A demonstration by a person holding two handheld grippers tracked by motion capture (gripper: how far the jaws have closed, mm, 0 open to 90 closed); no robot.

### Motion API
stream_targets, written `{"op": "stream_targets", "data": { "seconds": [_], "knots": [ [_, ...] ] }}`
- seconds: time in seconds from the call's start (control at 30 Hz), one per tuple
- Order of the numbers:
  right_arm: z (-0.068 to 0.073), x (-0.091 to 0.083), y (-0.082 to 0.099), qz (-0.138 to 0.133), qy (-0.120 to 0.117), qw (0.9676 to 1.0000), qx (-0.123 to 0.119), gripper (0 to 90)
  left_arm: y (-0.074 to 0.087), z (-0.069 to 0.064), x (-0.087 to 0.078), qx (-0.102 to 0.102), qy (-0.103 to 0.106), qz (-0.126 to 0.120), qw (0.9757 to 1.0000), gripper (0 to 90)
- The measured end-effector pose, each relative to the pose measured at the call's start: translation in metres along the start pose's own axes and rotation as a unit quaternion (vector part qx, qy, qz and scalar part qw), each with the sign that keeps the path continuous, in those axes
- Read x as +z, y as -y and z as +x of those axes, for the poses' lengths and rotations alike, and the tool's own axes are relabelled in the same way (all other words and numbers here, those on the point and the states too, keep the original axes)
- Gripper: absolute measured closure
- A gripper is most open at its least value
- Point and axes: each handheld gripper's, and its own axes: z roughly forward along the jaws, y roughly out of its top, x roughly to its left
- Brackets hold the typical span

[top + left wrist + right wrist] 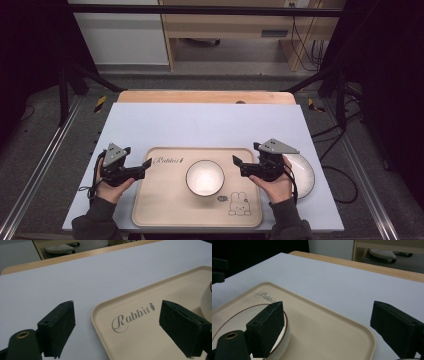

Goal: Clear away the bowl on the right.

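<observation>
While both grippers stand at the tray's sides, the work in hand reads as table-setting on it, judged from the layout.

Item 1, bowl: white, thin dark rim line, upright on the tray, centre, slightly toward the far edge. Free of both grippers.

Item 2, plate: white, on the table to the right of the tray, partly under the right hand.

Item 3, right gripper: jaws wide apart, holding nothing; tips over the tray's right edge, pointing at the bowl, near but apart from it.

Item 4, left gripper: jaws wide apart, holding nothing; tips at the tray's left edge.

Step, as judged: bowl placed and let go; plate not yet handled. Next move likely calls for the right gripper to turn back to the plate, take its rim, and carry it over the tray lip without knocking the bowl.

View notes: high view gives the plate and a rabbit drawing at the tray's near right. Left gripper view reads the "Rabbit" lettering between its jaws and the bowl's side at frame right. Right gripper view shows the bowl's brown rim line behind its own left jaw, and the tray's rounded corner.
</observation>
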Motion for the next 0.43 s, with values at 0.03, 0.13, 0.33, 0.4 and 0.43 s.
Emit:
{"op": "stream_targets", "data": {
  "seconds": [0.03, 0.13, 0.33, 0.4, 0.43],
  "knots": [
    [-0.001, -0.001, 0.001, 0.001, 0.004, 1.0, 0.001, 11.9, 0.0, 0.0, 0.0, 0.001, 0.001, 0.0, 1.0, 13.1],
    [-0.004, -0.003, 0.003, 0.002, 0.006, 1.0, -0.003, 11.5, 0.0, 0.0, 0.0, 0.001, 0.002, 0.001, 1.0, 13.1],
    [-0.012, -0.005, 0.008, 0.014, 0.015, 0.9998, -0.003, 10.9, 0.0, 0.0, 0.001, 0.002, 0.002, 0.002, 1.0, 13.1],
    [-0.014, -0.005, 0.009, 0.016, 0.018, 0.9997, 0.0, 10.9, 0.001, 0.0, 0.001, 0.003, 0.003, 0.004, 1.0, 13.1],
    [-0.014, -0.005, 0.009, 0.017, 0.019, 0.9997, 0.002, 10.9, 0.001, 0.0, 0.001, 0.003, 0.003, 0.004, 1.0, 13.2]
  ]
}}
